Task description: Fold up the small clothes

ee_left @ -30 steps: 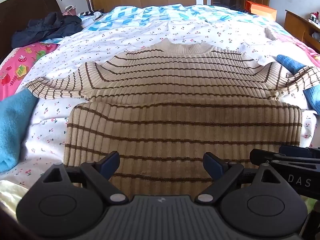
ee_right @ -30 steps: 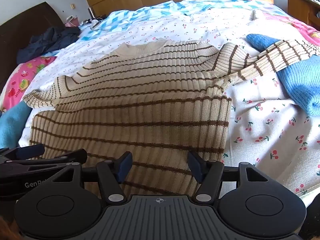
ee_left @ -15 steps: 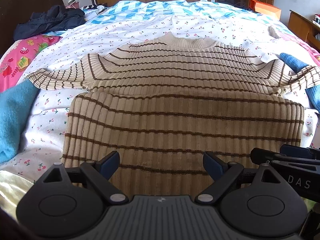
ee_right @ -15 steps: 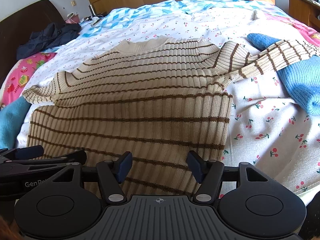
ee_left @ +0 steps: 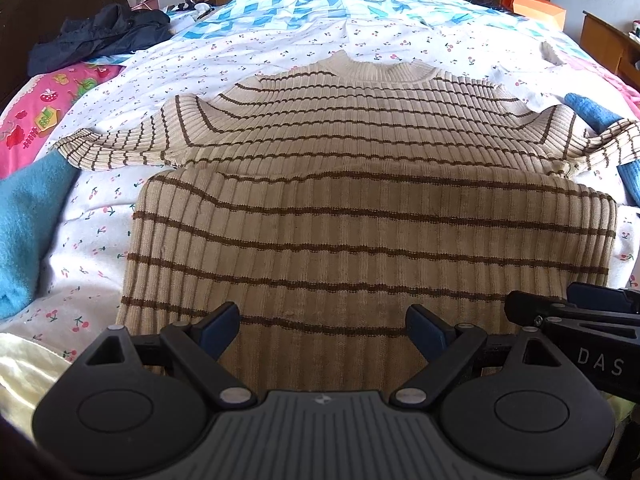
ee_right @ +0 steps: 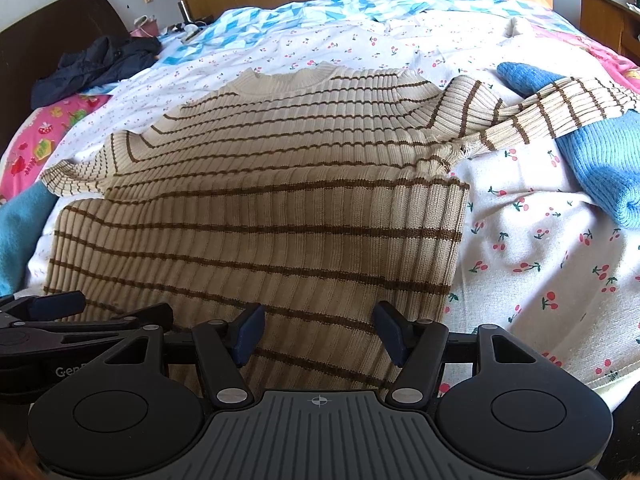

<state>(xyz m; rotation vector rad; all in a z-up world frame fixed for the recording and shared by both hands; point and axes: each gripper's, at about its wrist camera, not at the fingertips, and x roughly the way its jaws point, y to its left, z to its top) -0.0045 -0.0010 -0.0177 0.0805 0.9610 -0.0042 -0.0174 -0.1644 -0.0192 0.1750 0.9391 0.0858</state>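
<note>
Hovering nearest, the left hand-held gripper point(ee_left: 322, 330) and right hand-held gripper point(ee_right: 318, 334) both stand with jaws spread, empty, above the striped sweater point(ee_left: 360, 216). It lies flat on the bed point(ee_right: 532, 248), hem folded up over the body, sleeves outstretched. Farther off lies a dark jacket point(ee_left: 100, 36).

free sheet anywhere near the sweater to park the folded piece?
Best patch: cherry-print sheet right of the striped sweater, below the blue knit. A narrower strip lies left, between the sweater and the blue towel. More bare sheet beyond the collar. Both sleeve ends are crowded.
</note>
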